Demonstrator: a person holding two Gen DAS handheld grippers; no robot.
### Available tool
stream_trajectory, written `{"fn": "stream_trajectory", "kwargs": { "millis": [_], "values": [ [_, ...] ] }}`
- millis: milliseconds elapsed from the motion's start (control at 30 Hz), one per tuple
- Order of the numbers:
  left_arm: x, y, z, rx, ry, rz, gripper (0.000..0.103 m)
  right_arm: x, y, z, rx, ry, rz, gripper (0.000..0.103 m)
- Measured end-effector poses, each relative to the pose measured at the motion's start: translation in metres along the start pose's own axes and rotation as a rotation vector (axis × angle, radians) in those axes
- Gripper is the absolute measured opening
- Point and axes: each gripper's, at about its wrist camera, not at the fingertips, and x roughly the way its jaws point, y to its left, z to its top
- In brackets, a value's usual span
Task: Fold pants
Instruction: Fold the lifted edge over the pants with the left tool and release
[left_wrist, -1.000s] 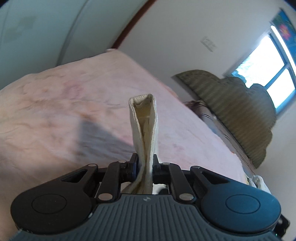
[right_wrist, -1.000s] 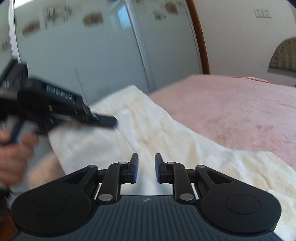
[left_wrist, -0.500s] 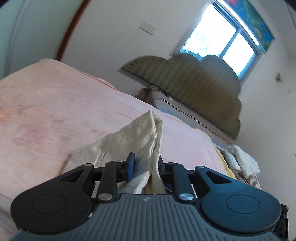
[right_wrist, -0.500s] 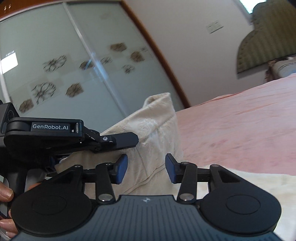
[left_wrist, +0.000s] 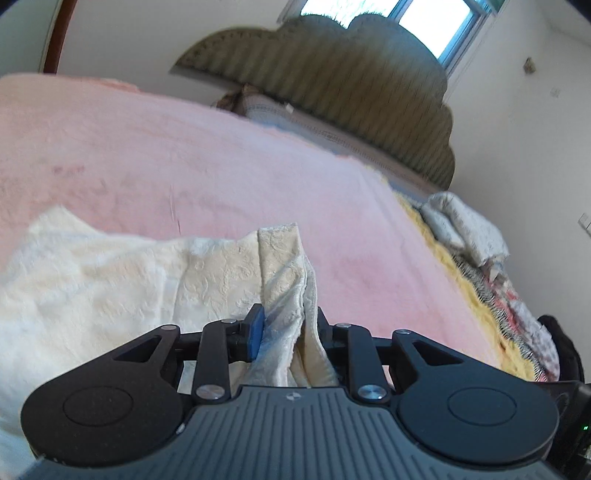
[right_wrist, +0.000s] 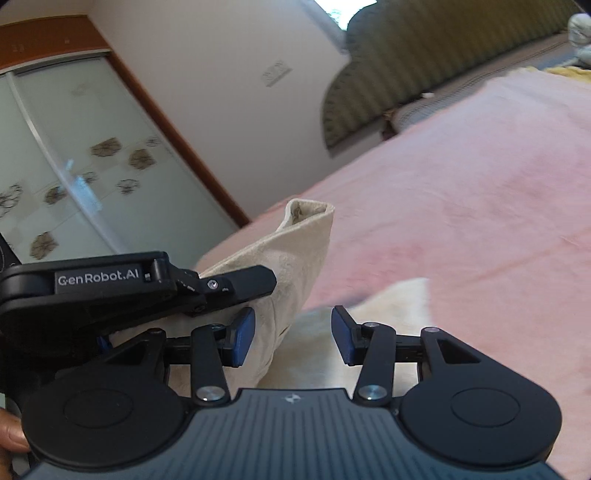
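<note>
The cream pants (left_wrist: 110, 280) lie on the pink bedspread (left_wrist: 184, 147). My left gripper (left_wrist: 286, 328) is shut on a bunched end of the pants, which sticks up between its fingers. In the right wrist view the left gripper (right_wrist: 236, 284) holds that raised end of the pants (right_wrist: 295, 251) from the left. My right gripper (right_wrist: 293, 334) is open, with the raised cloth just inside its left finger and more of the pants lying flat beneath.
A striped green headboard (left_wrist: 351, 81) stands at the far end of the bed. Pillows and patterned bedding (left_wrist: 480, 236) lie at the right edge. Glass wardrobe doors (right_wrist: 74, 166) stand to the left. A window (left_wrist: 424, 14) is behind the headboard.
Both views swung toward the headboard. My left gripper carried the pants end across, and cloth now spreads to its left. My right gripper opened wider and came beside the raised end.
</note>
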Motion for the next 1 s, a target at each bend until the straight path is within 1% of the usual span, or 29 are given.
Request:
{"fn": "stream_trajectory", "kwargs": {
  "millis": [67, 200, 367, 567, 700, 833, 933, 967, 1000],
  "values": [
    [0.012, 0.002, -0.009, -0.002, 0.026, 0.007, 0.033, 0.003, -0.007, -0.001, -0.001, 0.020, -0.055, 0.046],
    [0.027, 0.004, -0.017, -0.009, 0.067, 0.004, 0.034, 0.007, -0.020, -0.009, -0.006, 0.047, -0.113, 0.046],
    [0.031, -0.004, -0.019, 0.010, 0.071, -0.003, 0.036, -0.002, -0.039, -0.016, 0.030, 0.039, -0.113, 0.046],
    [0.025, -0.007, -0.026, 0.042, 0.062, -0.015, 0.037, -0.009, -0.040, -0.022, 0.021, 0.051, -0.145, 0.046],
    [0.017, -0.009, -0.027, 0.053, 0.048, -0.039, 0.037, -0.015, -0.031, -0.023, -0.007, 0.035, -0.165, 0.046],
    [0.026, -0.012, -0.032, 0.063, 0.064, -0.033, 0.036, -0.021, -0.029, -0.023, -0.037, 0.026, -0.191, 0.046],
    [0.038, -0.011, -0.038, 0.056, 0.088, -0.032, 0.039, -0.020, -0.039, -0.028, -0.016, 0.048, -0.211, 0.046],
    [0.039, -0.012, -0.040, 0.060, 0.086, -0.036, 0.042, -0.020, -0.042, -0.029, -0.005, 0.055, -0.217, 0.046],
    [0.038, -0.013, -0.040, 0.061, 0.082, -0.044, 0.047, -0.021, -0.045, -0.031, 0.004, 0.058, -0.218, 0.046]
  ]
}}
